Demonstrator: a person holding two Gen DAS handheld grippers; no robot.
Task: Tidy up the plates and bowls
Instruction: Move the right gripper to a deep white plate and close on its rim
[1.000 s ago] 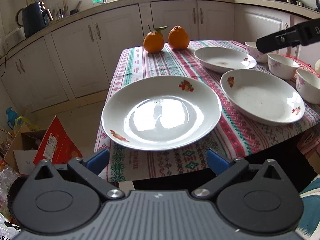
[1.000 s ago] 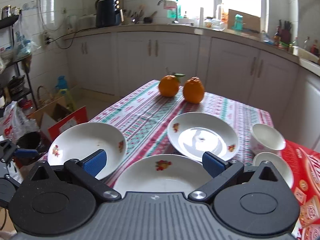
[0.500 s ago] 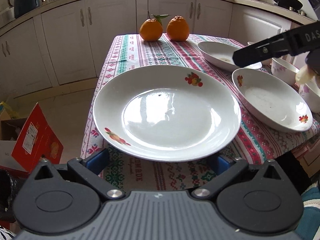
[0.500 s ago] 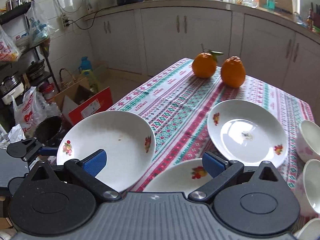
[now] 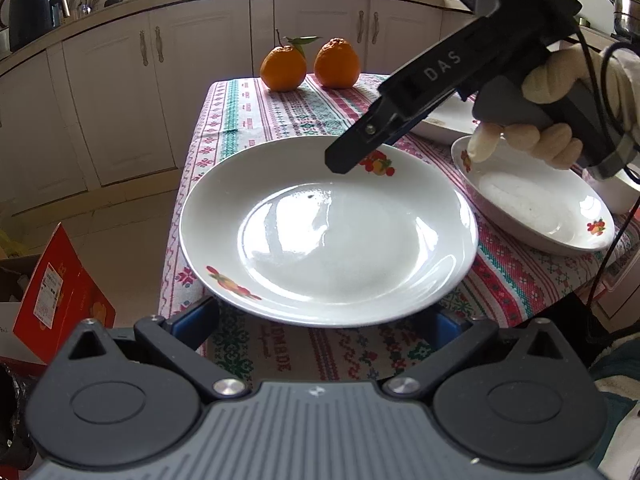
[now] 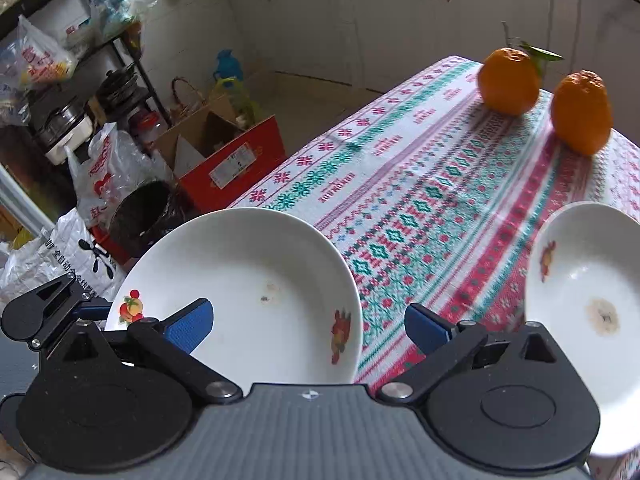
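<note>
We have a table (image 5: 280,120) under a patterned cloth, and at its near left corner sits the big plate (image 5: 328,232), overhanging the edge a little toward us. To its right lies a second plate (image 5: 532,208), and a third plate (image 5: 444,120) shows behind it, mostly hidden; two oranges (image 5: 310,64) stand at the far end, well clear of our work. Our left gripper (image 5: 324,322) sits low at the big plate's near rim, its blue pads spread wide to either side and partly tucked under that rim, touching nothing that we can make out. Our right gripper (image 6: 308,324) comes in from the plate's right, its jaws apart as well, one pad hanging above the plate's bowl and the other above the cloth. The relation that matters, we judge, is this: the rim's near edge lies straight ahead of the left jaws and runs crosswise to them, so the left is the nearer and better placed hand for a pinch on the lip. From there, we reckon, the plate goes rightward onto its neighbour.
</note>
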